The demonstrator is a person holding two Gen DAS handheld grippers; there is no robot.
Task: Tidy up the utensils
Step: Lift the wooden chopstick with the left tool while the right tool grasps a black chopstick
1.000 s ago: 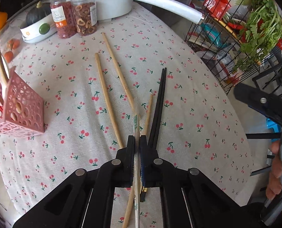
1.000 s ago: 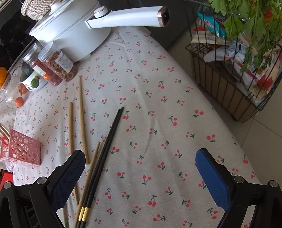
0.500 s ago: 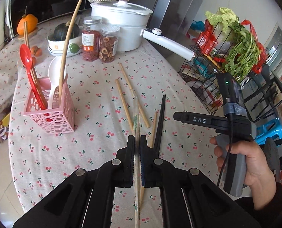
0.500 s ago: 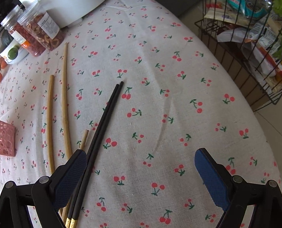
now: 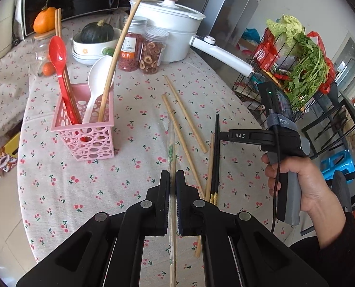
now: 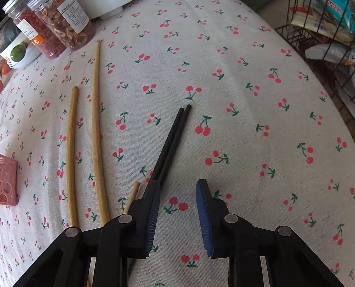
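My left gripper [image 5: 173,175] is shut on a wrapped pair of chopsticks [image 5: 171,141] and holds it above the table, pointing ahead. A pink utensil basket [image 5: 85,129] stands to the left with a red spoon [image 5: 59,55], a white spoon [image 5: 98,76] and a long bamboo stick in it. Two long bamboo chopsticks [image 6: 94,124] and a black pair [image 6: 170,143] lie on the cherry cloth. My right gripper [image 6: 177,186] is partly open and low over the cloth; its left finger sits beside the black pair.
Two jars [image 5: 142,47], a white pot with a long handle [image 5: 175,16], a bowl with a squash [image 5: 96,33] and an orange stand at the back. A wire rack of greens [image 5: 299,57] stands beside the table's right edge.
My left gripper has risen and pulled back with the wrapped chopsticks, bringing the basket into view. My right gripper has dropped toward the black chopsticks and its jaws have narrowed.
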